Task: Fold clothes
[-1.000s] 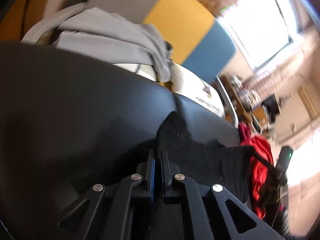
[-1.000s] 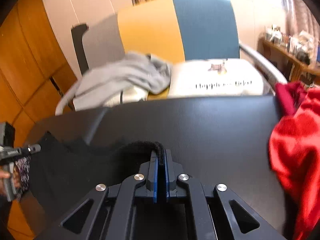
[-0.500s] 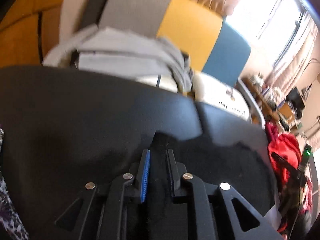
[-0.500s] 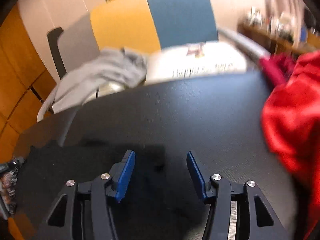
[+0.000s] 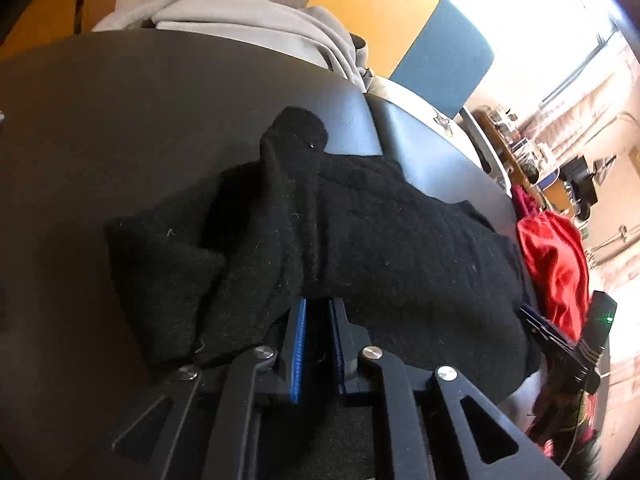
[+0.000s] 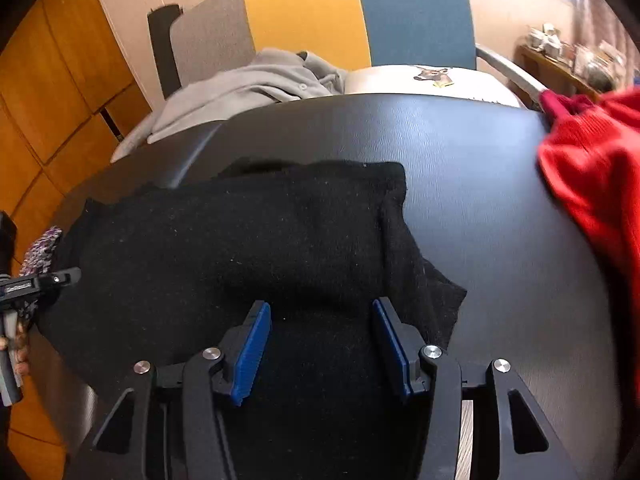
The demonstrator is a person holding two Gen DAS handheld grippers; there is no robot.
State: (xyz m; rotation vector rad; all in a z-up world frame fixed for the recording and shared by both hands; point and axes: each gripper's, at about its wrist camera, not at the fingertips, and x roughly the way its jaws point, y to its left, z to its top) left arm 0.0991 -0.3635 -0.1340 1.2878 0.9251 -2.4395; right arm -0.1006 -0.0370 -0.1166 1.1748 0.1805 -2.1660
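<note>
- Nearest, the left tongs (image 5: pixel 318 344) stand with their blue pads a narrow slit apart, and dark cloth hangs over the tips; whether they pinch any of it I cannot tell.
- Close by, the right tongs (image 6: pixel 320 344) are spread wide over the cloth and grip nothing.
- Between them lies the black fuzzy knitted garment (image 6: pixel 240 240), bunched into a thick, doubled-over bundle on the black leather-look surface (image 6: pixel 480 168), with one loose flap trailing off its right side.
- Judging by the nap and sag, it is soft, limp and light, and not slippery; it will drape wherever unsupported, so take it by an edge or corner through all layers, not mid-panel.
- Only the left view shows a narrow part sticking up towards the far edge, and the other tool's green light.
- Only the right view shows the trailing flap and a patterned sleeve at the left.
- Farther off, a bright red knitted garment (image 6: pixel 592 184) lies heaped at the right edge.
- Beyond, a grey crumpled garment (image 6: pixel 256 84) rests on a grey, yellow and blue chair (image 6: pixel 360 12).
</note>
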